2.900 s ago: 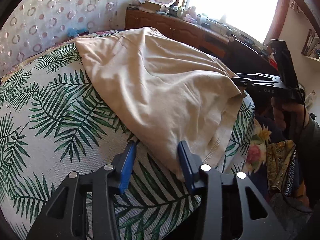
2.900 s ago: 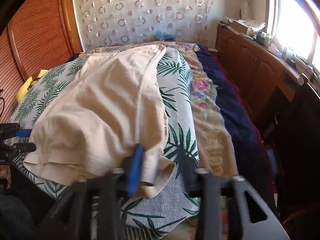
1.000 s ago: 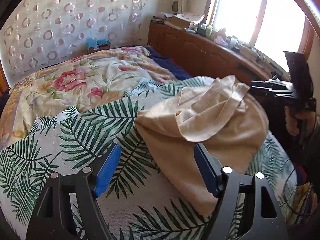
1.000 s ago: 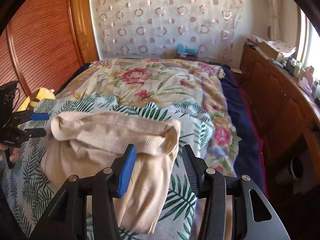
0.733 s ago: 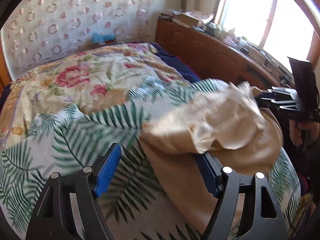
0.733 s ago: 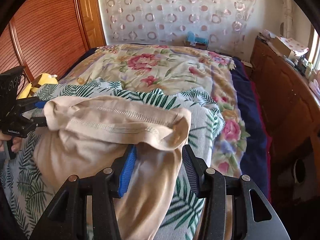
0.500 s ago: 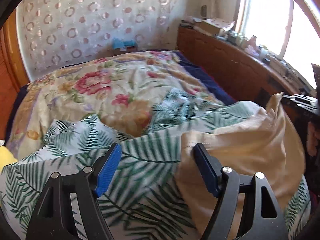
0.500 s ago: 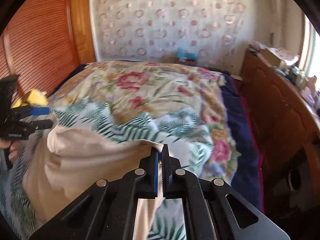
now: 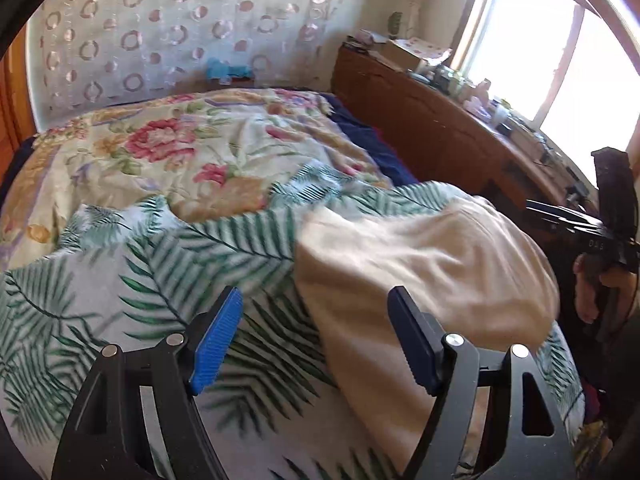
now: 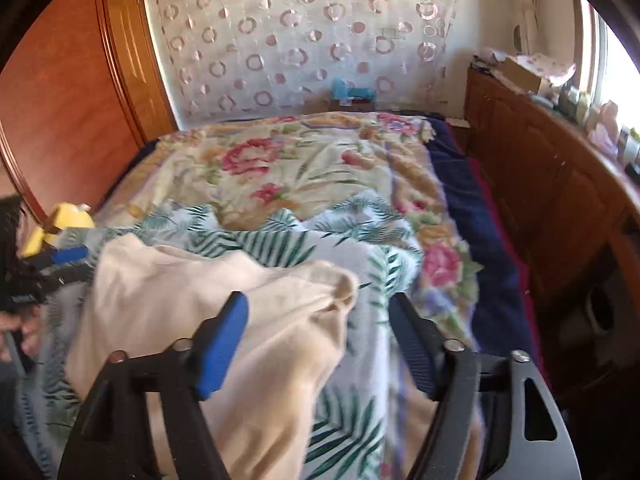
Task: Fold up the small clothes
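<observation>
A cream-coloured garment (image 9: 420, 264) lies folded over in a heap on the palm-leaf cloth (image 9: 132, 280) at the near end of the bed. It also shows in the right wrist view (image 10: 200, 304). My left gripper (image 9: 316, 336) is open and empty, just above the garment's left edge. My right gripper (image 10: 320, 340) is open and empty, over the garment's right corner. Each gripper shows at the edge of the other's view, the right one (image 9: 580, 236) and the left one (image 10: 52, 268).
A floral bedspread (image 10: 304, 160) covers the far half of the bed, with a dark blue blanket (image 10: 472, 216) along its right side. A wooden sideboard (image 9: 432, 120) with clutter runs under the window. A wooden wardrobe (image 10: 68, 92) and a yellow object (image 10: 60, 224) are on the left.
The garment's far half was carried over onto its near half. The right gripper, shut on the cloth half a second ago, has opened and let go. The left gripper stays open.
</observation>
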The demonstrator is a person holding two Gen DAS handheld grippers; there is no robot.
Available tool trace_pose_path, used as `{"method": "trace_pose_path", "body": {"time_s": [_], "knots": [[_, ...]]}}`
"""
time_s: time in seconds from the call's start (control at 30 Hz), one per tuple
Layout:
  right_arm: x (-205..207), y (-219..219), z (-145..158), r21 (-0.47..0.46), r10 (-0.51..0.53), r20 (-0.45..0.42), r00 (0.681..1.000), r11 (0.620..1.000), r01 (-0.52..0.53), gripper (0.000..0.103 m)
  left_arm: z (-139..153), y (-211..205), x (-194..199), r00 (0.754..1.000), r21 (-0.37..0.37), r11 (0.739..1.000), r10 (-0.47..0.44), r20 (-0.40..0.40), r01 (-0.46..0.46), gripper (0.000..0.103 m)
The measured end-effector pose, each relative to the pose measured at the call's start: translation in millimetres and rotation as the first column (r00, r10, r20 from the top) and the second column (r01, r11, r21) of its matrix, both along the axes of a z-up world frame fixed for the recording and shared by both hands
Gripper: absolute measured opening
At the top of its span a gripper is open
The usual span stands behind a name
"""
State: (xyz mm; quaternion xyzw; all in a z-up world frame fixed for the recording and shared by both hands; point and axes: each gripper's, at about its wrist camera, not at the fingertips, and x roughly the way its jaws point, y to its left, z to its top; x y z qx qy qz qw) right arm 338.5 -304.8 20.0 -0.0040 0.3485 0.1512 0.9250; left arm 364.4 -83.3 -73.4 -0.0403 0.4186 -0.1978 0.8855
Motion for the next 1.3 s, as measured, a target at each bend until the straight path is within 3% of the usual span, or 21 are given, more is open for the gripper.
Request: {"method": "trace_pose_path", "body": {"time_s": [0.23,0.3,0.47,0.5,0.57,0.63,0.8,0.97,1.13,1.3], "knots": [[-0.6,-0.4,-28.1,0.023,0.023,-0.116,0.993,1.000,-0.020,0.079,-20.6,-16.9,7.2,0.997,-0.034,0.999,-0.013,-0.071,0.011,0.074],[0.0,-1.1,-31.8,0.042,0.028,-0.138,0.990,0.999,-0.022,0.079,-20.3,-19.7,7.6,0.997,-0.029,1.000,-0.009,-0.072,0.007,0.067],[11.0,-5.2,-32.2,0.062,0.043,-0.132,0.990,0.997,-0.035,0.077,-22.9,-23.4,8.5,0.996,-0.070,0.997,-0.029,-0.088,0.023,0.036],[9.6,-3.8,-32.4,0.069,0.053,-0.129,0.990,0.997,-0.044,0.063,-23.5,-23.0,8.3,0.996,-0.077,0.997,-0.025,-0.089,0.018,0.034],[8.9,2.0,-39.4,0.101,0.108,-0.134,0.985,0.990,-0.094,0.038,-23.3,-23.8,8.1,0.995,-0.089,0.996,-0.028,-0.093,0.020,0.019],[8.5,5.9,-43.3,0.087,0.126,-0.131,0.983,0.990,-0.115,0.025,-20.3,-24.5,6.7,0.995,-0.108,0.994,-0.040,-0.090,0.030,0.012],[-6.1,12.0,-27.9,0.037,0.134,-0.042,0.990,0.990,-0.133,0.018,7.5,-13.7,-13.3,0.999,-0.156,0.987,-0.048,-0.010,0.046,0.011],[-27.4,34.2,12.8,0.005,0.184,0.081,0.980,0.983,-0.185,0.017,38.3,15.6,-49.0,0.997,-0.177,0.984,-0.005,0.080,0.019,0.010],[-34.0,82.3,39.2,-0.034,0.294,0.146,0.944,0.956,-0.293,0.017,56.2,73.2,-86.8,0.985,-0.216,0.973,0.114,0.132,-0.084,0.010],[-19.3,155.0,46.7,-0.067,0.424,0.155,0.892,0.906,-0.419,0.017,59.3,149.9,-126.3,0.949,-0.223,0.946,0.273,0.157,-0.235,0.010]]}}
